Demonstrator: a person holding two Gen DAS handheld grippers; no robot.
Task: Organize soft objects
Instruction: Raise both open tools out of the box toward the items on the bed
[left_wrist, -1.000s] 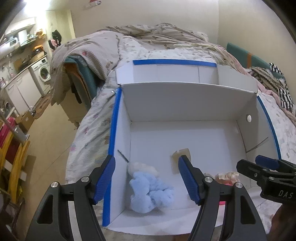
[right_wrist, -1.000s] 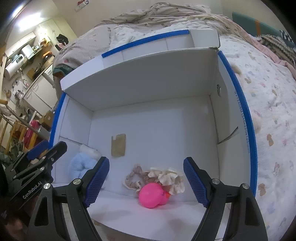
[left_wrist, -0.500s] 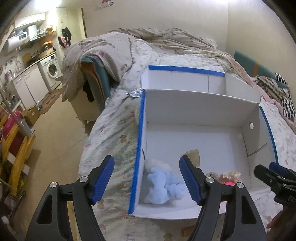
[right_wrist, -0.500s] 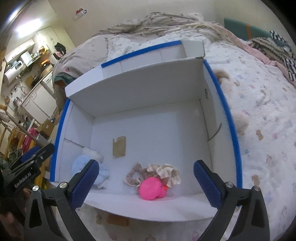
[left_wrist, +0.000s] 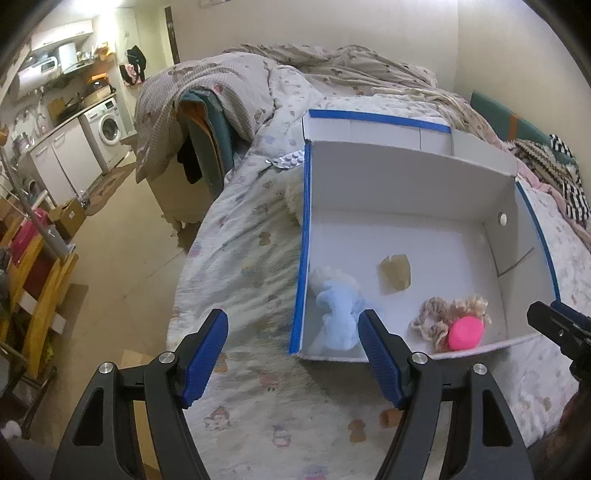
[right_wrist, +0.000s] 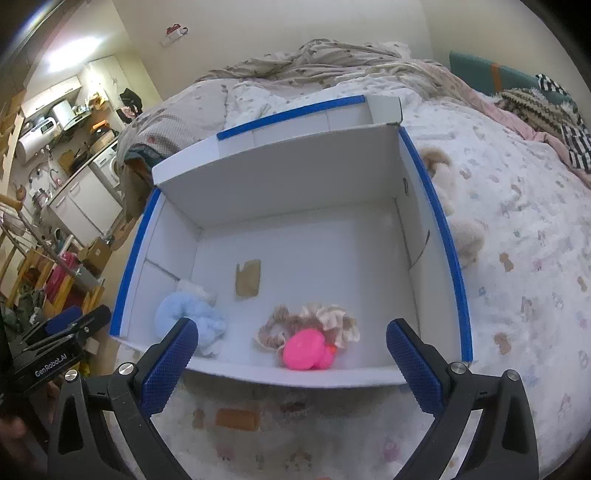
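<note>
Both tongs — left (left_wrist: 293, 354), right (right_wrist: 291, 360) — gape apart before the box's (right_wrist: 295, 378) near edge, holding nothing.

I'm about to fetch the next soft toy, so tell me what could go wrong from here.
1. The cream fluffy toy lies tight against the white cardboard box's blue-taped wall; the open right tool may catch that wall and shift the box.
2. The box sits on a soft printed quilt near the bed's edge, so a push could tilt it.
</note>
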